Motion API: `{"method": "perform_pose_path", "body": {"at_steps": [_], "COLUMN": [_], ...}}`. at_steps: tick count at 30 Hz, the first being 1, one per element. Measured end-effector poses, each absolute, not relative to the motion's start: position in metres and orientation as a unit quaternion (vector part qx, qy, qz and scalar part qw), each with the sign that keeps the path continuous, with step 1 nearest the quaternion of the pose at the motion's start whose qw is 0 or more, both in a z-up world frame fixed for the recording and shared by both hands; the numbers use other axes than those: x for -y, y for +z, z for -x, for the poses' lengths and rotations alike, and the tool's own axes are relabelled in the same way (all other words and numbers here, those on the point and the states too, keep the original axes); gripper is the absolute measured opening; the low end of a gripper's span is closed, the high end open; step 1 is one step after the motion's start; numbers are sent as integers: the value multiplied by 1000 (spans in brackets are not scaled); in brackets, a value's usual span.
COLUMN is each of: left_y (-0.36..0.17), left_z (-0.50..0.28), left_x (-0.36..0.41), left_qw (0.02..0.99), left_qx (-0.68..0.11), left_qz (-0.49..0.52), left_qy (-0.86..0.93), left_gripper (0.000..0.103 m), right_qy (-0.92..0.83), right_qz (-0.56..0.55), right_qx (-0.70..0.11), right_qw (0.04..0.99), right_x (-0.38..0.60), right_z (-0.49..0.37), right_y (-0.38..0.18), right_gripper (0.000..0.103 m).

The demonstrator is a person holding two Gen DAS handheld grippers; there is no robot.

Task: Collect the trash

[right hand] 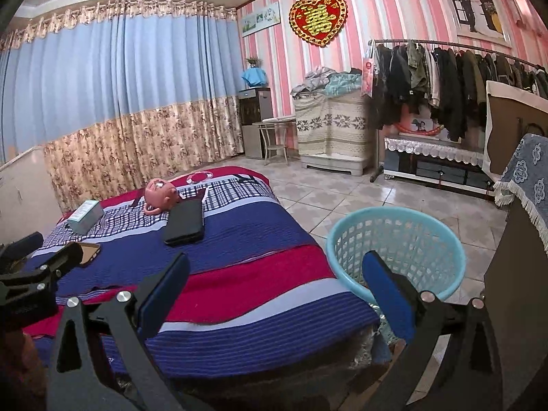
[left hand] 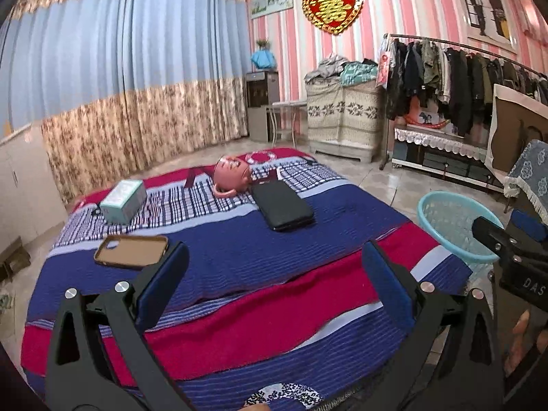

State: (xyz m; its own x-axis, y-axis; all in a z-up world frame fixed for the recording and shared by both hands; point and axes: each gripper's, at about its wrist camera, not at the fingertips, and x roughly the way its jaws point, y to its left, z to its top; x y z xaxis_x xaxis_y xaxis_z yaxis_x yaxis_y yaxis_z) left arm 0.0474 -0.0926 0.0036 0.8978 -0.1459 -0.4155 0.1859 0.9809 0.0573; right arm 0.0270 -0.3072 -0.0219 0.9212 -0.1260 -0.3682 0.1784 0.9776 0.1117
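A low bed (left hand: 239, 250) with a blue, red and white striped cover fills the left wrist view; it also shows in the right wrist view (right hand: 239, 239). On it lie a pale green box (left hand: 123, 200), a pink mask-like toy (left hand: 233, 174), a black flat case (left hand: 282, 205) and a brown phone case (left hand: 132, 250). A light blue mesh basket (right hand: 397, 250) stands on the floor at the bed's right corner, also in the left wrist view (left hand: 452, 226). My left gripper (left hand: 274, 270) is open and empty above the bed. My right gripper (right hand: 275, 281) is open and empty, between bed and basket.
A clothes rack (left hand: 462, 72) and a low cabinet (left hand: 438, 150) stand along the striped back wall. A covered chest (left hand: 342, 116) and a water dispenser (left hand: 262, 102) are in the corner. A cloth-covered piece of furniture (right hand: 524, 178) is at the right. Tiled floor (right hand: 359, 188) lies beyond the bed.
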Motion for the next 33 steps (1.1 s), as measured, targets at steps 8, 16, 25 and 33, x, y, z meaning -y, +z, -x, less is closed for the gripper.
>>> {"method": "perform_pose_path", "body": {"at_steps": [8,16,25,33], "left_y": [0,-6,-11,-11], "left_z": [-39,-36,-36,-34], "left_x": [96,96,98,99], "left_qw": [977,979,977,977], "left_qx": [-196,-186,-195,-194], "left_qz": [-33,-33,-27,-27], "left_qy": [-82,-77,-81,-82], "left_gripper": [98,98,98,98], "right_qy": [-90,-92,-88,-88], "right_qz": [-76,-32,-9,-1], "right_qx": [-176,-178,-176,-178], "right_qw": [977,979,980,980], "right_x": [299,285,279,276], "right_z": [-18,-22,-21,-21], "right_y": [-23,-22,-24,-25], "right_gripper": [98,98,98,98]}}
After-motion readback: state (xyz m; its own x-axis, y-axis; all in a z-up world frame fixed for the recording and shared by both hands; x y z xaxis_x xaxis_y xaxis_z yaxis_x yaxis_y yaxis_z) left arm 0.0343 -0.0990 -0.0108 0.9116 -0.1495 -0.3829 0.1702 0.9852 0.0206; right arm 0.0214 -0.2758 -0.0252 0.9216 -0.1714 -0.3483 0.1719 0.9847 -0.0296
